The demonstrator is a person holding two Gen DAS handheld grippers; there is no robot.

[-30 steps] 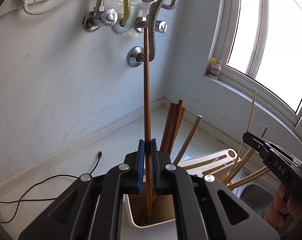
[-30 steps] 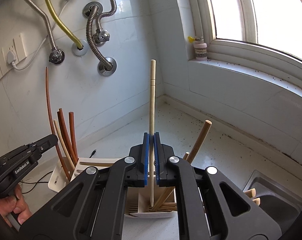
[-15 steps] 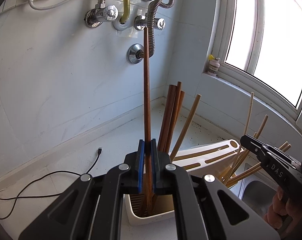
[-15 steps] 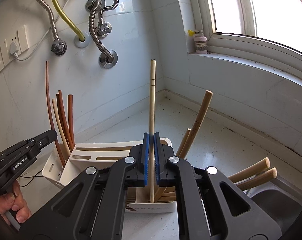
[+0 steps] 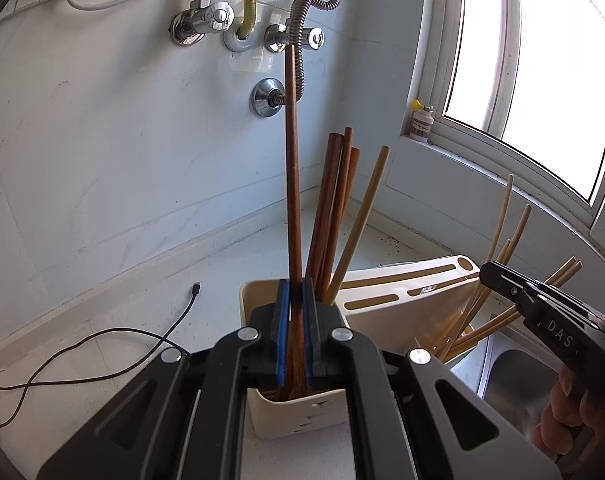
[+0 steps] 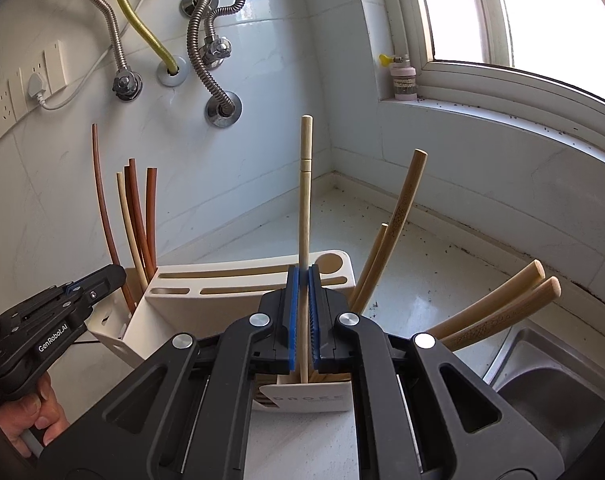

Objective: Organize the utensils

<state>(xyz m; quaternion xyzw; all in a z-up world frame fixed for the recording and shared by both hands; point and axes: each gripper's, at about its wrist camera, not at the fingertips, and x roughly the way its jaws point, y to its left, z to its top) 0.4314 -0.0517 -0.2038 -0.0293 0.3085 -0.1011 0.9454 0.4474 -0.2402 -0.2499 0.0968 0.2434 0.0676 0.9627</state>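
My left gripper point(image 5: 295, 292) is shut on a dark brown chopstick point(image 5: 291, 168) that stands upright, its lower end inside the left compartment of the cream utensil holder point(image 5: 402, 296). Several brown chopsticks point(image 5: 336, 208) and one pale one lean in that same compartment. My right gripper point(image 6: 303, 280) is shut on a light wooden chopstick point(image 6: 305, 200), held upright with its tip down in the holder's right compartment point(image 6: 310, 396). Several pale chopsticks point(image 6: 398, 220) lean there too. Each gripper shows at the edge of the other's view.
A steel sink point(image 6: 554, 384) lies right of the holder. A black cable point(image 5: 102, 356) runs over the white counter at the left. Metal hoses and valves point(image 5: 286, 40) hang on the tiled wall, and a small bottle point(image 6: 404, 80) stands on the window sill.
Both grippers have come down with their chopsticks, so the holder looms larger and each chopstick's lower end sits deeper in its compartment.
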